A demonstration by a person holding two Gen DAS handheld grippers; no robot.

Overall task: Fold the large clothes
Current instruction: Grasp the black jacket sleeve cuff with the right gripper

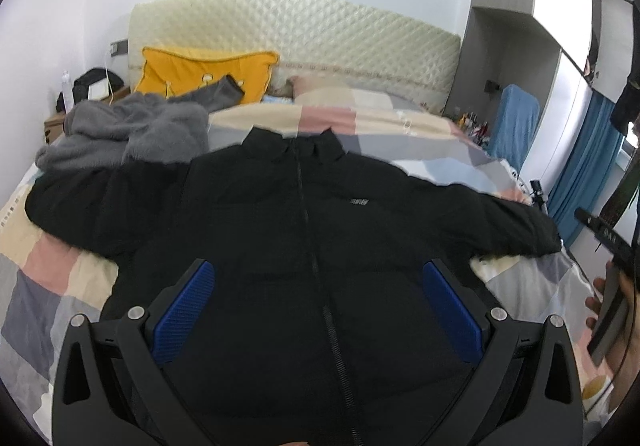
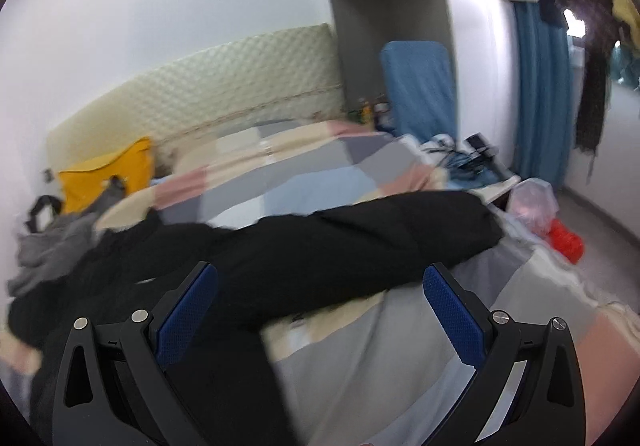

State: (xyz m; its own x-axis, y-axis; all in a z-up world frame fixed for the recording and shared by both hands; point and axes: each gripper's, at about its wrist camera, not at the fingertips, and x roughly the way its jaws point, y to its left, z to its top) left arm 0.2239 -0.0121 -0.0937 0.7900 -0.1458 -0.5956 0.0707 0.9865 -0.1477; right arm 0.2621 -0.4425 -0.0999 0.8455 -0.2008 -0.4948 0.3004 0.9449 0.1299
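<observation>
A black zip-up jacket [image 1: 280, 214] lies front side up on the bed, both sleeves spread out to the sides and the collar toward the headboard. My left gripper [image 1: 318, 274] hangs open above the jacket's lower front, its blue pads [image 1: 188, 310] on either side of the zipper, holding nothing. In the right wrist view the jacket's right sleeve [image 2: 380, 230] stretches across the quilt. My right gripper [image 2: 320, 282] is open just in front of that sleeve, nothing between its fingers. The right wrist view is blurred.
The bed has a patchwork quilt [image 1: 48, 274] and a quilted cream headboard [image 1: 304, 38]. A grey fleece garment [image 1: 132, 130] and a yellow pillow [image 1: 200, 74] lie at the far left. A hand holding a handle [image 1: 608, 306] shows at right. Bags [image 2: 552, 218] sit on the floor by a blue curtain [image 2: 540, 94].
</observation>
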